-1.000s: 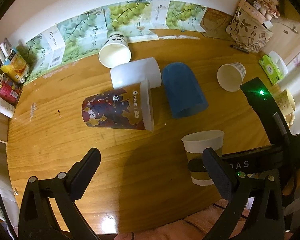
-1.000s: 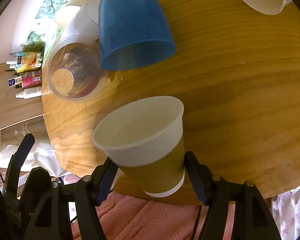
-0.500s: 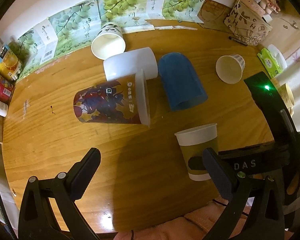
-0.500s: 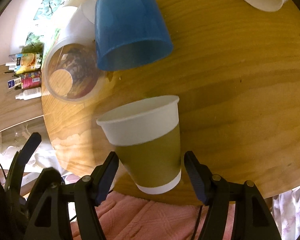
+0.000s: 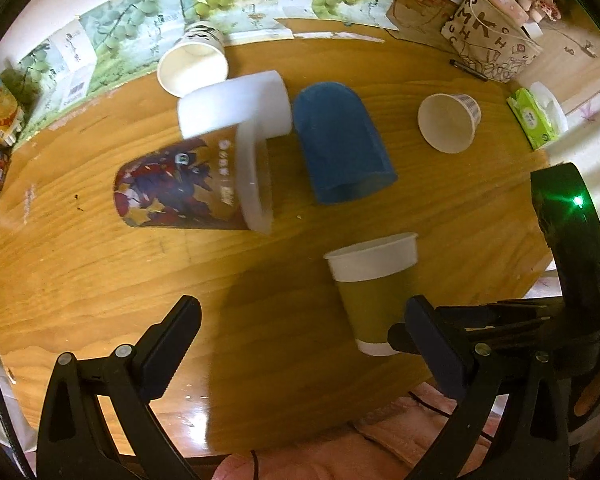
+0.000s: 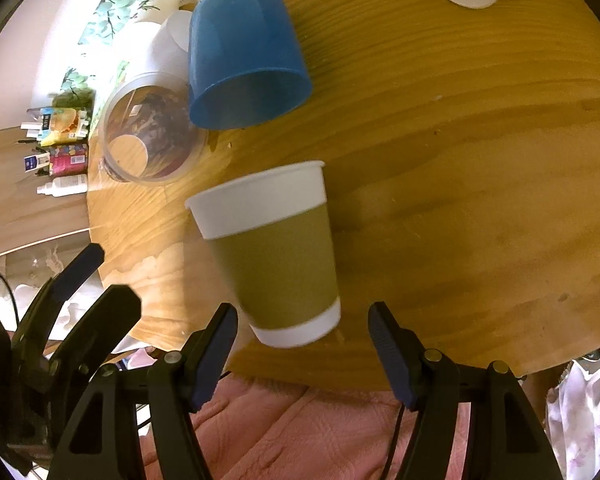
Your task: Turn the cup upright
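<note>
My right gripper [image 6: 302, 326] stands spread, fingers either side of the olive-sleeved paper cup [image 6: 272, 252] but clear of it, gripping nothing; my left gripper [image 5: 300, 332] hangs wide and empty. The cup stands near the wooden table's [image 6: 480, 200] near edge, mouth up, long axis close to vertical. I judge it light, thin-walled and easily crushed, best held gently at the sleeve. A blue cup [image 6: 244, 56] lies toppled beyond.
</note>
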Motion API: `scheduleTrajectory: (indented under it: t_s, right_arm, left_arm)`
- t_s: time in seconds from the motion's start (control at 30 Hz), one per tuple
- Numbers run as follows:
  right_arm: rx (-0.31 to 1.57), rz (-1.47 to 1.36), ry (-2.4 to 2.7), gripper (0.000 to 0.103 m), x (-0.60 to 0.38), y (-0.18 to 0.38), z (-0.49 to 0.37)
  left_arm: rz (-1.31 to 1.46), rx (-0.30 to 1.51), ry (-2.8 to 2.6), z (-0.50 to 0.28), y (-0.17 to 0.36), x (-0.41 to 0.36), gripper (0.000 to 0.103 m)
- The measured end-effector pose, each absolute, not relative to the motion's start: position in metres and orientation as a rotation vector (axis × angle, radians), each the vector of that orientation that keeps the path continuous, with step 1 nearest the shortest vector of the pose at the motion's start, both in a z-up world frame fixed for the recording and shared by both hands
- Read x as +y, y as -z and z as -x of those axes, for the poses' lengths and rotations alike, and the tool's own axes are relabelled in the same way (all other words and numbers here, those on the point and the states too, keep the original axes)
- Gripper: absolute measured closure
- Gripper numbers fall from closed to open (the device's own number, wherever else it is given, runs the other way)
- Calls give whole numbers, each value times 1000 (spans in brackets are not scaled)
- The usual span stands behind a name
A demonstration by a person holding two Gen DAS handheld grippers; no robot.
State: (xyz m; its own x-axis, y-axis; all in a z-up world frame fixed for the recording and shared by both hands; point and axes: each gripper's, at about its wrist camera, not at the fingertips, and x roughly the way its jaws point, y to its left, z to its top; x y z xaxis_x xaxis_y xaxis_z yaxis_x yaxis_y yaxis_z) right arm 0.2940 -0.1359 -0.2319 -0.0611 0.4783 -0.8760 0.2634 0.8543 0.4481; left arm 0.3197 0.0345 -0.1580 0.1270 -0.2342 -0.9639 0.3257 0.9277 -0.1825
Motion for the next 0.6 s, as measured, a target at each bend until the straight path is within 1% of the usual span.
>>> scheduleTrajectory:
  t_s: [0.37,0.6]
  right_arm:
    - [1596,-589,-173,34,-157,221,-264]
    - [1593,-595,-134,34,-173,218,-242]
  left_arm:
    - [-17,1455,420,-317,171,22,1]
    - [81,1522,386,-321,191,24,1]
